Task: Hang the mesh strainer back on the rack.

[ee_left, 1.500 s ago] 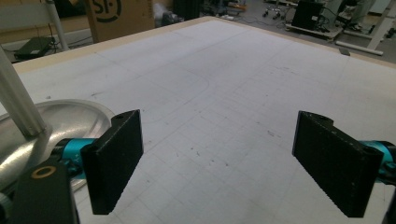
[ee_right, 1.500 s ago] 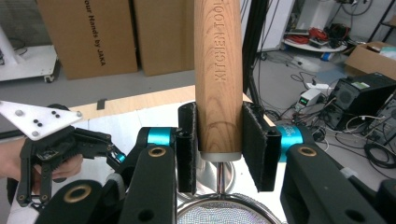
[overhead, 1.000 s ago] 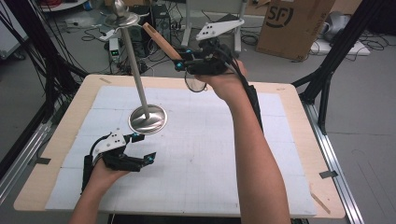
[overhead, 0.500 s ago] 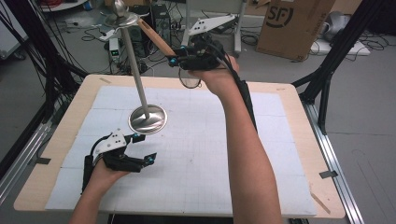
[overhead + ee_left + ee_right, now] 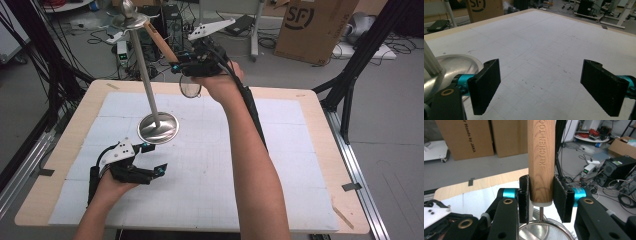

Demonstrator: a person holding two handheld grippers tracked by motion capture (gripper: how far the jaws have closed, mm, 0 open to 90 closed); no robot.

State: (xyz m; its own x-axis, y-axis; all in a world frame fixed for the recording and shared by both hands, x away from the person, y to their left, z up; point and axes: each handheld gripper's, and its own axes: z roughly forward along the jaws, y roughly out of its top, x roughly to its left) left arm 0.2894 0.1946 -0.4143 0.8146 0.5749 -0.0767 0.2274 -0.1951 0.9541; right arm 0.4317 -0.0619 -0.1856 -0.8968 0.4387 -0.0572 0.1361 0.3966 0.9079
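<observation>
One strainer (image 5: 190, 89): right gripper (image 5: 186, 66) fingers clamping its wooden handle (image 5: 541, 162), nearing stand (image 5: 150, 80) top for hanging; left gripper (image 5: 145, 162) gaping, empty.

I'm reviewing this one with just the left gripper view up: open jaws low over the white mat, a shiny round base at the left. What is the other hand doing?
Observer: The right tool is shut on a wooden handle, raised near the far edge of the table.
Operator: Is anything attached to that handle?
Observer: Yes, a small round metal strainer hangs from its lower end, just below the hand.
Operator: And the shiny base beside my jaws?
Observer: It is the foot of a metal stand. A thin pole rises from it to a small disc at the top.
</observation>
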